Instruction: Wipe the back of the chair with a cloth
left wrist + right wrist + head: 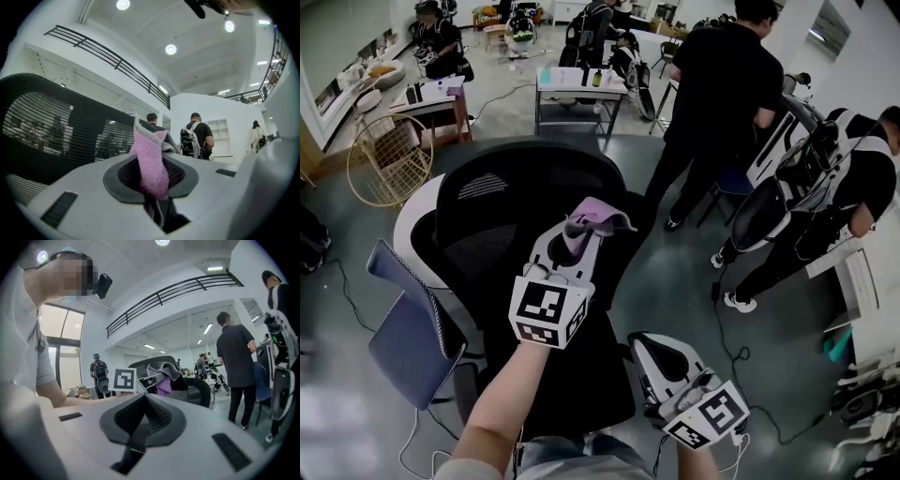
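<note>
Cloth clamped in your left gripper, right gripper clenched empty; chair mesh could snag it and pull it free.

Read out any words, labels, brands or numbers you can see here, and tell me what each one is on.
No readable words, brands or numbers in any view.
Cube on the left gripper: black-and-white square pattern, no letters.
Cube on the right gripper: same kind of pattern, no letters.
Cloth in the left gripper's jaws: no print showing.
Bottles on the far table: labels too small to read.
</note>
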The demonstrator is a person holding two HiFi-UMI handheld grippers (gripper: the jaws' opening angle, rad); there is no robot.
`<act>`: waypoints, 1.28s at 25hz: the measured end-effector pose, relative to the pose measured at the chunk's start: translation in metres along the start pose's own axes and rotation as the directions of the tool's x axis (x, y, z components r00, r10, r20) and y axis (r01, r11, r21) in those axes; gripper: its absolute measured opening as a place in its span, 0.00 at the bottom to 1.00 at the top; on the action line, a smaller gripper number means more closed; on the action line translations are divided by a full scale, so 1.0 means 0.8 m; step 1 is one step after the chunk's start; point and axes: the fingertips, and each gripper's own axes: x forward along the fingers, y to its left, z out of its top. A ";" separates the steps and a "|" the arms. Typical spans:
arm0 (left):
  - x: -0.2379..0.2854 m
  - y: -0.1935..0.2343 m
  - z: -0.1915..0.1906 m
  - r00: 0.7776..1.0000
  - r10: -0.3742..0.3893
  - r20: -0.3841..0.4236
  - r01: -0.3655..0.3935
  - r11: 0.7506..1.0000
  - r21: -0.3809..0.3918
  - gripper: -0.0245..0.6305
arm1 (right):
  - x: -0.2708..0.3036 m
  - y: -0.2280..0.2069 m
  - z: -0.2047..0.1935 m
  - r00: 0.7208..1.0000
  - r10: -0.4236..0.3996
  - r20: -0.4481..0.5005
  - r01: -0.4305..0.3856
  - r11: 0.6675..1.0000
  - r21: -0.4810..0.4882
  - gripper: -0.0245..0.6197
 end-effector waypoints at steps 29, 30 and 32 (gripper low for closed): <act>-0.176 0.189 0.028 0.917 0.397 0.045 -0.399 0.912 0.097 0.16 | 0.085 0.076 -0.001 0.975 0.220 -0.023 -0.221 0.975 -0.008 0.05; -0.181 0.192 0.028 0.914 0.403 0.044 -0.406 0.908 0.107 0.16 | 0.088 0.080 0.000 0.973 0.229 -0.024 -0.229 0.973 -0.006 0.05; -0.193 0.194 0.029 0.908 0.417 0.046 -0.420 0.900 0.119 0.16 | 0.093 0.085 -0.002 0.969 0.245 -0.029 -0.246 0.969 -0.001 0.05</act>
